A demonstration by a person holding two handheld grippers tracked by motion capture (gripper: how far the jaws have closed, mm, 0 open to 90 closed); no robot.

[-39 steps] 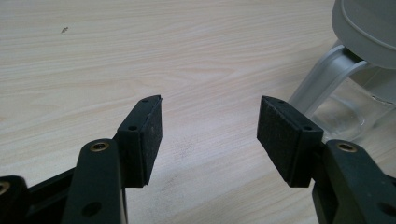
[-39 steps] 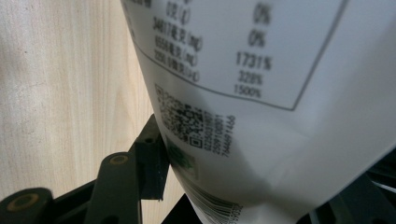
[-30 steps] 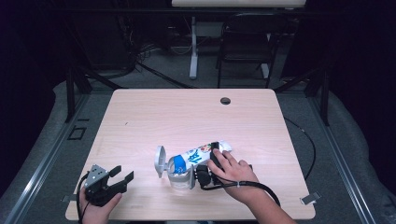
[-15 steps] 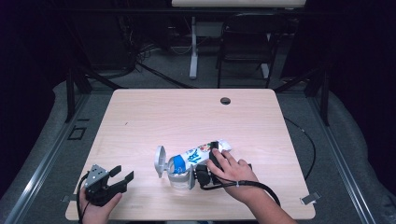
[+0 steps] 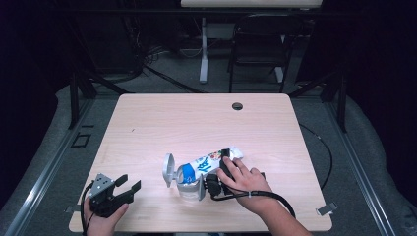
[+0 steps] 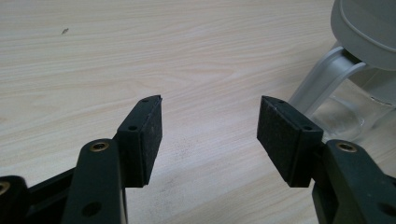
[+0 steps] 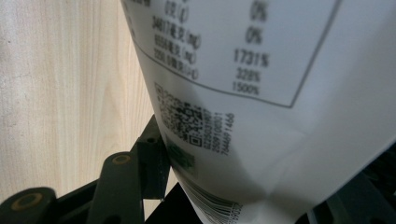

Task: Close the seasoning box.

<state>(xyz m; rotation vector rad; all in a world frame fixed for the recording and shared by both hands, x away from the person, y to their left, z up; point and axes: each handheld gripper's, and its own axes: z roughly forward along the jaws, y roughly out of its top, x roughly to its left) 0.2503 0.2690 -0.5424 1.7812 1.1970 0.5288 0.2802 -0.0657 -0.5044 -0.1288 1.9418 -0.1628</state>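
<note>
The right gripper [image 5: 216,183] pinches the soft, crinkly pouch [image 5: 211,161] tilted over the clear jar [image 5: 189,186] mid-desk [image 5: 196,123], gripping its stiffer bottom seam, while the left gripper [image 5: 129,185] rests with fingers spread.

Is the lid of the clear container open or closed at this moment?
Open. The grey lid stands swung up beside the clear container, and the pouch held by the right gripper tilts toward its mouth.

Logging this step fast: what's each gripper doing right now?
Left gripper: open, nothing between the jaws, resting at the table's near corner.
Right gripper: closed on the white pouch, tilted over the clear container.
</note>
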